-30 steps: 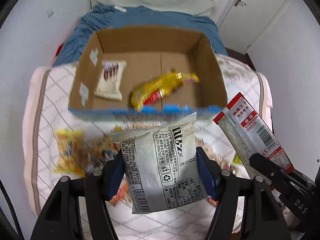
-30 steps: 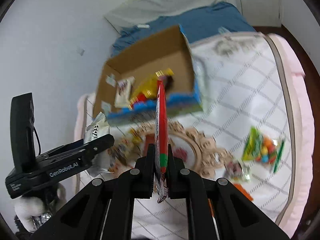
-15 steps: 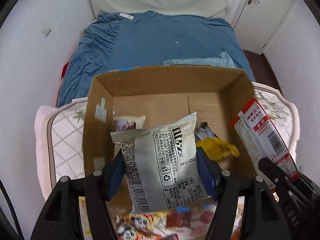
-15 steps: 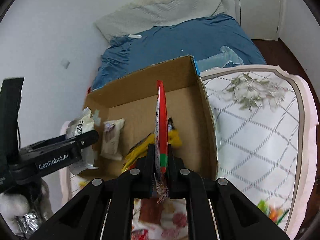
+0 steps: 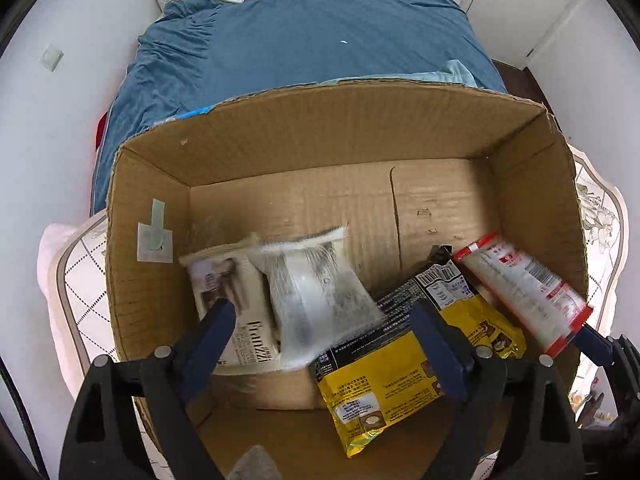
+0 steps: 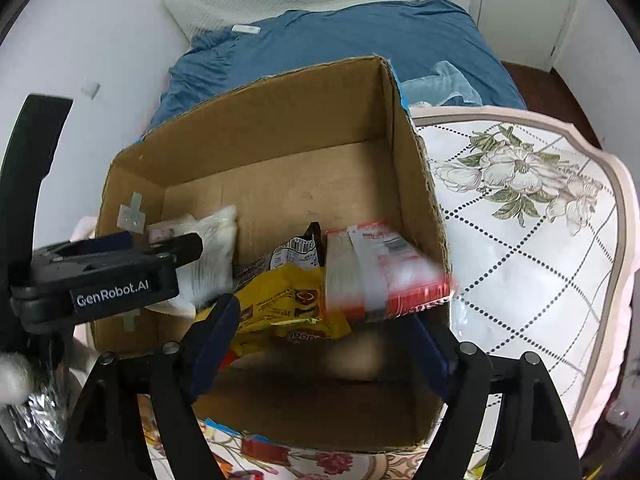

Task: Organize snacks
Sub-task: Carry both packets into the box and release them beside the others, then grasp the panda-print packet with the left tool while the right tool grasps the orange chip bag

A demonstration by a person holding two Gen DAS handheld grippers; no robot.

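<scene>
Both claws hung over the open cardboard box (image 5: 328,136), pointing steeply down into it. The left claw (image 5: 324,340) had just been opening: its blue-padded jaws stood wide apart, and the silver foil snack packet (image 5: 316,292), motion-blurred, lay loose between and beyond them, touched by neither pad. It overlapped a cream-coloured wafer packet (image 5: 236,308) lying flat on the box floor at the left. The right claw (image 6: 320,340) had likewise just been opening; its jaws stood wide, and the long, flat red-and-white snack packet (image 6: 380,272), also blurred, lay free against the box's right wall, resting partly on a crinkled yellow-and-black bag (image 6: 288,300). In the right wrist view the left claw's black body reached in from the left, above the silver packet.

The box was plain corrugated brown card with rough torn rims and scraps of pale tape on its left wall. It sat on a quilted white cover (image 6: 520,220) printed with a dotted diamond grid and flowers, with a rumpled blue bedsheet (image 5: 304,40) behind it.
</scene>
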